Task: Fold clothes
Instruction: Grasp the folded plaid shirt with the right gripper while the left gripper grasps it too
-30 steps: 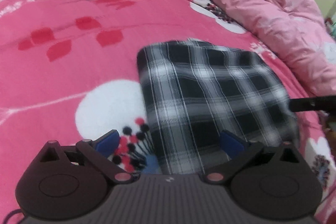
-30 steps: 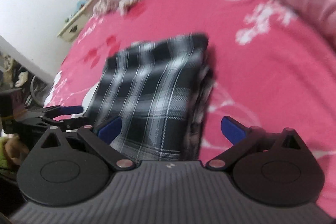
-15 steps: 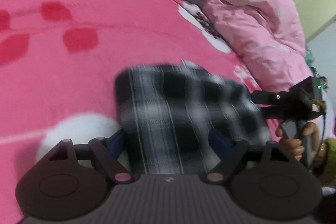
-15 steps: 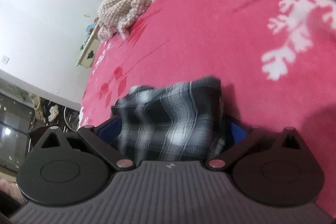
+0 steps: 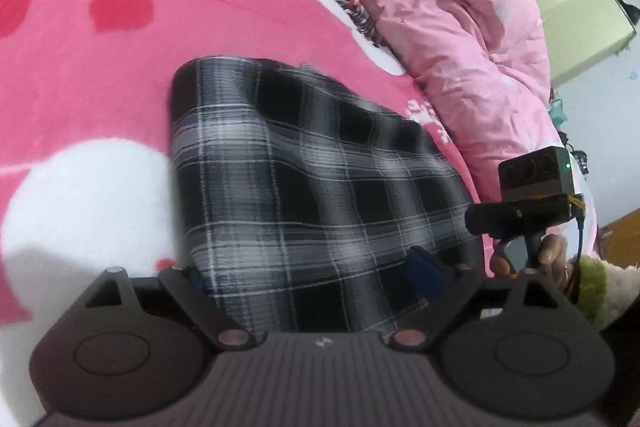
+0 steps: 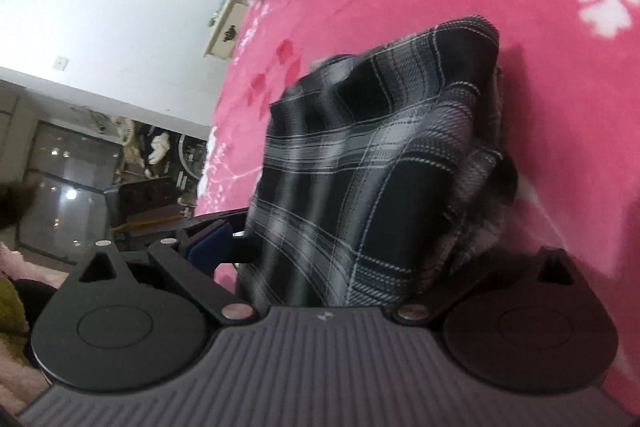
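Both of my grippers have come down and forward since a second ago, so the folded plaid shirt [image 5: 304,195] that lay ahead of them now fills the gap between each pair of jaws. Largest first: the pink bedspread [image 5: 120,75] carries the shirt at its centre, with the pink quilt [image 5: 460,39] bunched at two o'clock. I judge this the step of taking hold of the near edge for another fold or a lift; next I must squeeze evenly on both sides. My left gripper [image 5: 312,279] has just been opening and stands wide around the cloth; my right gripper [image 6: 320,251], tilted downward, has just been closing yet is wide too.
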